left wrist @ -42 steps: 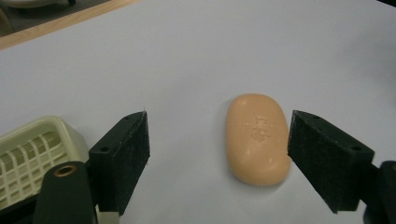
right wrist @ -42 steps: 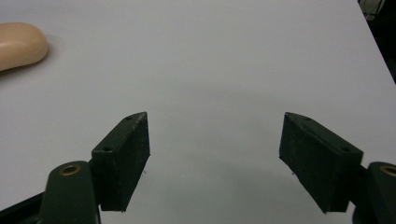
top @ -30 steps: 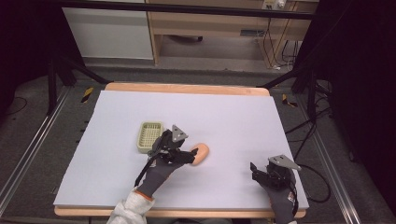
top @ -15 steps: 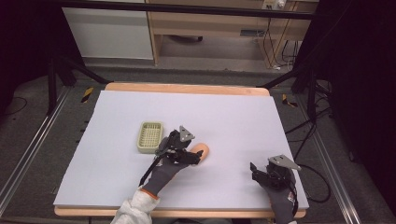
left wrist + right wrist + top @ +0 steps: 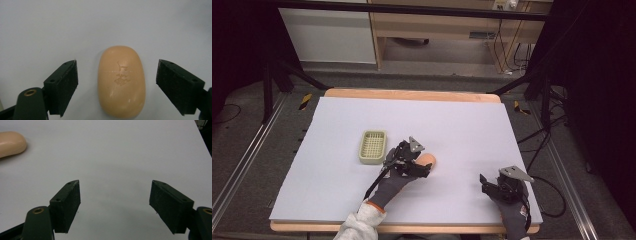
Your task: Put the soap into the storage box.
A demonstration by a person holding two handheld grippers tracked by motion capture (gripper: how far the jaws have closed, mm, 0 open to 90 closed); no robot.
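Now, soap: your left gripper [image 5: 117,82] had just spread its jaws around the peach oval soap bar [image 5: 121,80], ungripped.
Left: lifting it into the pale green slotted tray [image 5: 373,146].
Right gripper [image 5: 115,205]: jaws spread, idle.

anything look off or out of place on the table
Nothing spilled or damaged. The one oddity: the soap bar lies flat on the bare table, beside the empty soap dish rather than in it. The left gripper straddles the bar, jaws wide and clear of it. Its stamped mark looks like ordinary embossing.

Left claw [image 5: 117,82] moved down over soap [image 5: 121,81]; jaws just opening, soap between, untouched.
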